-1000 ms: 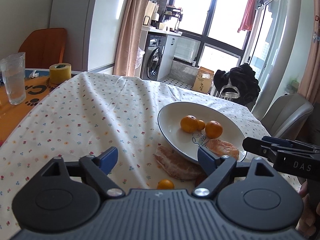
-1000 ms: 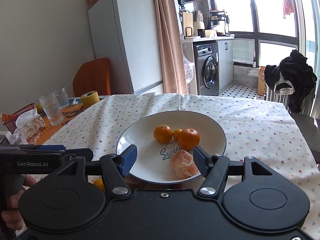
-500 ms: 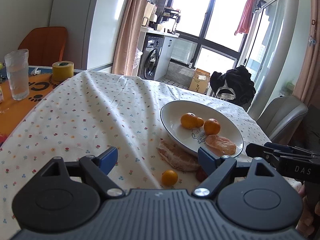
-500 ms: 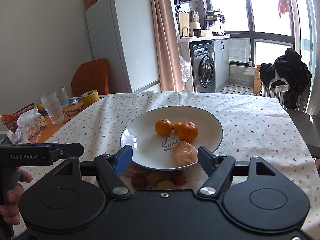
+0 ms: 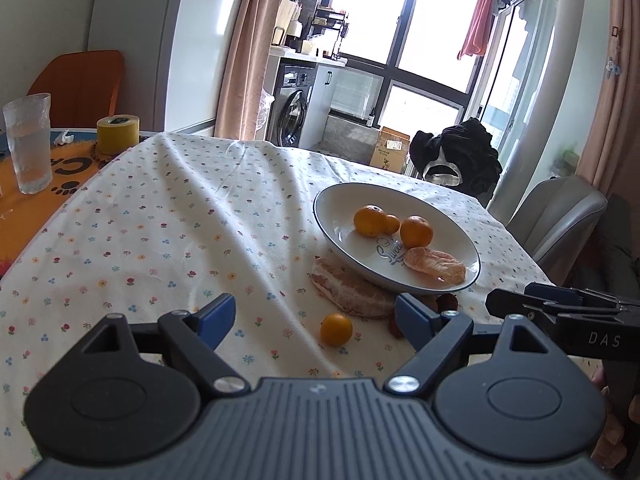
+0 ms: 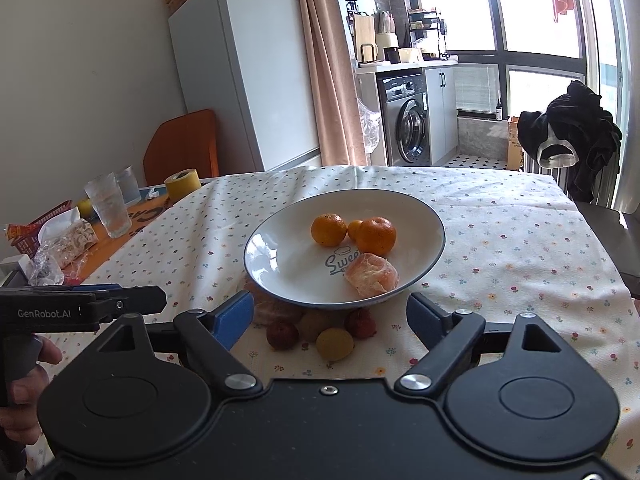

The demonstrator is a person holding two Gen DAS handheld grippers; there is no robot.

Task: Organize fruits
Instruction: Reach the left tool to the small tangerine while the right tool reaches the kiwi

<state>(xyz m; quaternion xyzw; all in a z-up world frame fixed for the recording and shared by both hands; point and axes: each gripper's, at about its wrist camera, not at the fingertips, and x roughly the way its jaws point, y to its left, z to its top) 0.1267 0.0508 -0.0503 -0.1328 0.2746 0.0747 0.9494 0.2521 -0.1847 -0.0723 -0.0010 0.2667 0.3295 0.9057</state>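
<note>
on the flowered cloth of the desk (image 5: 168, 216) a white plate (image 6: 276, 264) is set, and part of the fruit is already gathered in it: two oranges (image 6: 329, 229), a much smaller orange one wedged between them, and a peeled segment (image 6: 372, 274) lying near the front rim. the rest is left outside the plate. a large peeled piece (image 5: 348, 290) is tucked against the plate's near-left edge, partly under the rim, and a small orange fruit (image 5: 336, 329) sits alone on the cloth just in front of it. close under the front rim a cluster is seen from the right wrist view: two reddish round fruits (image 6: 282, 334), a yellowish one (image 6: 334, 344) and a duller one behind them, all touching or nearly so.

both tools are held low and level, just short of the loose fruit, so that the pieces fall within the span of the fingers. the left gripper (image 5: 316, 314) is spread wide and holds nothing; the small orange fruit lies between its blue tips, which suggests it is lined up as the next pick. the right gripper (image 6: 330, 314) is likewise spread and empty, with the cluster framed between its tips. the task is judged partly done, since several pieces are not yet in the plate. round fruit is likely to roll if nudged off-centre.
</note>
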